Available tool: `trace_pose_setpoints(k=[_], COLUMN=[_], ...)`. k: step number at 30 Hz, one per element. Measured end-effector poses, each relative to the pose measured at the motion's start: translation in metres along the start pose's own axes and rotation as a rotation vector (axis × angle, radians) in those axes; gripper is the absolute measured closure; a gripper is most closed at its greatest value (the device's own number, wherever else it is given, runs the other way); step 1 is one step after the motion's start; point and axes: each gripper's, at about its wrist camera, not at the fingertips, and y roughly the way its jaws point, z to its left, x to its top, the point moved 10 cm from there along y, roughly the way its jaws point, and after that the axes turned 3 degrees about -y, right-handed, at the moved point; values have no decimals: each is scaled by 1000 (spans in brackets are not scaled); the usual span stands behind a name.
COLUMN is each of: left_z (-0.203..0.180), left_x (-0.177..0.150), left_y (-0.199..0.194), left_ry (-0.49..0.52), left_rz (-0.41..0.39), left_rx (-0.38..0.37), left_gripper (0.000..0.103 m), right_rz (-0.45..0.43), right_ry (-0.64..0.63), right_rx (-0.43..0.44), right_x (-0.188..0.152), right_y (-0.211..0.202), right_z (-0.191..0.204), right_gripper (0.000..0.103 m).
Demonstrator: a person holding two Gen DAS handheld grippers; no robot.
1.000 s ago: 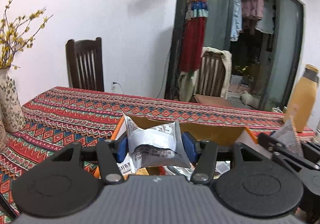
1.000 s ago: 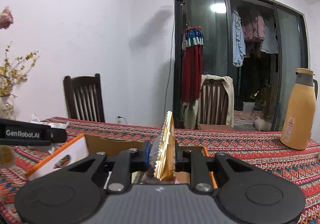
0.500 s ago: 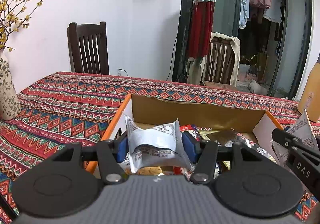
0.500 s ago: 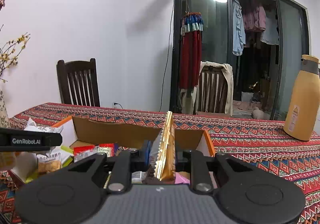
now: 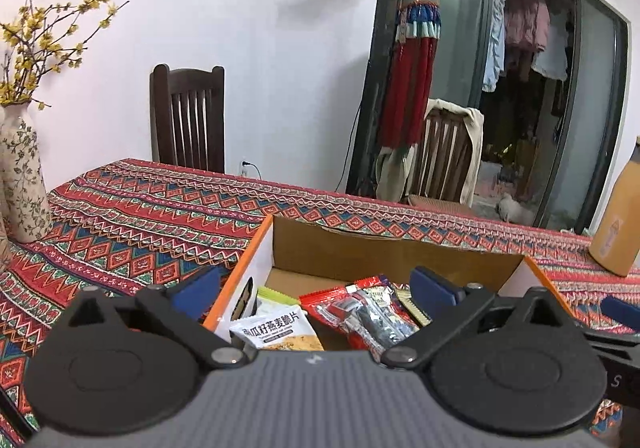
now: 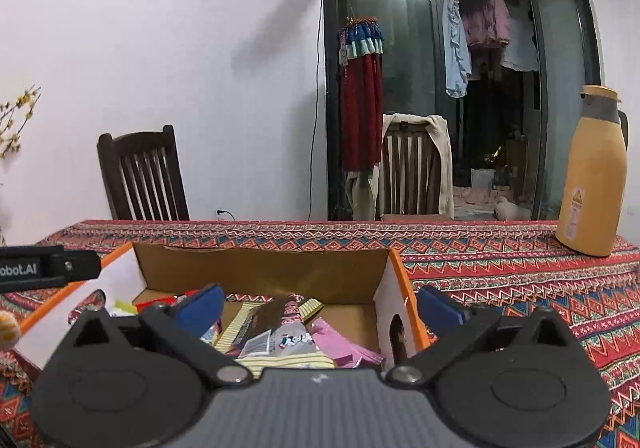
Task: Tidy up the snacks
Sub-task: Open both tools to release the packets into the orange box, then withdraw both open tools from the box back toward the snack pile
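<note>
Jaws on both tools are opening wide, and nothing sits between the pads of either. Your left gripper (image 5: 316, 290) straddles the left wall of the cardboard box (image 5: 392, 254); your right gripper (image 6: 320, 306) straddles its right wall. The snacks lie below and ahead of the jaws, inside the box: a white cracker packet (image 5: 276, 330) and a red packet (image 5: 352, 310) under your left tool, a striped wrapper (image 6: 272, 322) and a pink packet (image 6: 340, 346) under your right. Their long axes run roughly away from you. No loose snack shows on the patterned surface (image 5: 132, 224), so the next pick's side cannot be judged.
</note>
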Motion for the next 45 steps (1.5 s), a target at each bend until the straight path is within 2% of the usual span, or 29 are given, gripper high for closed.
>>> trace_pose_setpoints(k=[16,25,35,45], left_z=[-4,-6,-6,1], left_x=[1,8,22,-6], left_y=[-21,-36,-61,-78], left_ry=[-24,-27,-12,22], left_rz=[-14,-42,-62,3], left_rx=[-43,-55,-58,-53], left_gripper=[0,0,0,0], right_rz=[-13,-41,-60,-26], right_ry=[18,36,2,-15], right_rx=[8,6,-9,-14], right_x=[1,10,24,2], right_y=[-17,-32,-56,-87], right_z=[2,-1,2,-1], right_gripper=[0,0,0,0])
